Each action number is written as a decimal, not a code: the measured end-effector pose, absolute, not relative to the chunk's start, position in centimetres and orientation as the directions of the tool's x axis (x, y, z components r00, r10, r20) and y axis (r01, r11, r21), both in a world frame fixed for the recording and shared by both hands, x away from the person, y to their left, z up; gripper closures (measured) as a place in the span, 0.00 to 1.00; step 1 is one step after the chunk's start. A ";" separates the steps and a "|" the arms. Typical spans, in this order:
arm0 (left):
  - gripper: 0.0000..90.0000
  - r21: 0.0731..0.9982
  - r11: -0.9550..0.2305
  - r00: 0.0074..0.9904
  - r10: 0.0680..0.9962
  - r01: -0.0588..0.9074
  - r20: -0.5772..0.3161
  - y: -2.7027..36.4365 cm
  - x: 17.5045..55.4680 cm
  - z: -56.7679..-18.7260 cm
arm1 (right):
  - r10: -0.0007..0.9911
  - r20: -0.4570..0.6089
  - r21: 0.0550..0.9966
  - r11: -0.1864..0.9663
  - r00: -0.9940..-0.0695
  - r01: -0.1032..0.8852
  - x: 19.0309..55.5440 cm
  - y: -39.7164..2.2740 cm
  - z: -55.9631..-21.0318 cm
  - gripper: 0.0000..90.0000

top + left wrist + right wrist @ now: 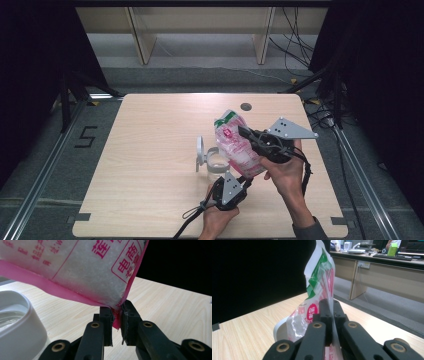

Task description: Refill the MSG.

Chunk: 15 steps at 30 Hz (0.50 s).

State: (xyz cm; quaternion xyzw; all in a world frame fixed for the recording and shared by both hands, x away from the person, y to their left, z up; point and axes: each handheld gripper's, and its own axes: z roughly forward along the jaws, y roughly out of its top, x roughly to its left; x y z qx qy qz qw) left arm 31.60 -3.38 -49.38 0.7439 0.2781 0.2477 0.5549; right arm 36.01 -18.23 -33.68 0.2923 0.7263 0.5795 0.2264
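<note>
I hold a pink-printed bag of white granules (239, 146) in the air above the wooden table (150, 160) — tilted, its green-and-white top toward the far edge. My right gripper (245, 133) is clamped flat on the film partway up the bag. My left gripper (117, 322) pinches the pink bottom corner seam, jaws nearly together. A white lidded container (212, 161) sits just beside — open.
</note>
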 end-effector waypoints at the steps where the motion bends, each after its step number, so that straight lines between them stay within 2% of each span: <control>1: 0.89 0.964 -0.234 0.725 0.685 0.126 0.072 -3.5 31.6 -49.4 | 0.684 -0.013 0.974 0.172 -0.730 0.145 36.1 -18.1 -33.7 1.00; 2: 0.89 0.964 -0.234 0.725 0.685 0.126 0.072 -3.5 31.6 -49.4 | 0.689 -0.050 0.975 0.191 -0.723 0.115 36.2 -18.1 -33.6 1.00; 4: 0.89 0.965 -0.218 0.731 0.681 0.145 0.044 -3.8 31.5 -49.5 | 0.688 0.000 0.972 0.171 -0.726 0.162 36.1 -17.8 -33.8 1.00; 11: 0.89 0.969 -0.193 0.731 0.682 0.152 0.021 -4.0 31.5 -49.6 | 0.684 -0.036 0.973 0.191 -0.728 0.132 36.7 -17.4 -34.0 1.00; 13: 0.89 0.971 -0.180 0.730 0.684 0.156 0.009 -4.1 31.5 -49.6 | 0.684 0.005 0.971 0.172 -0.730 0.168 36.5 -17.3 -34.0 1.00; 15: 0.89 0.971 -0.179 0.735 0.678 0.156 0.007 -4.2 31.5 -49.5 | 0.687 0.005 0.972 0.166 -0.727 0.163 36.5 -17.3 -33.9 1.00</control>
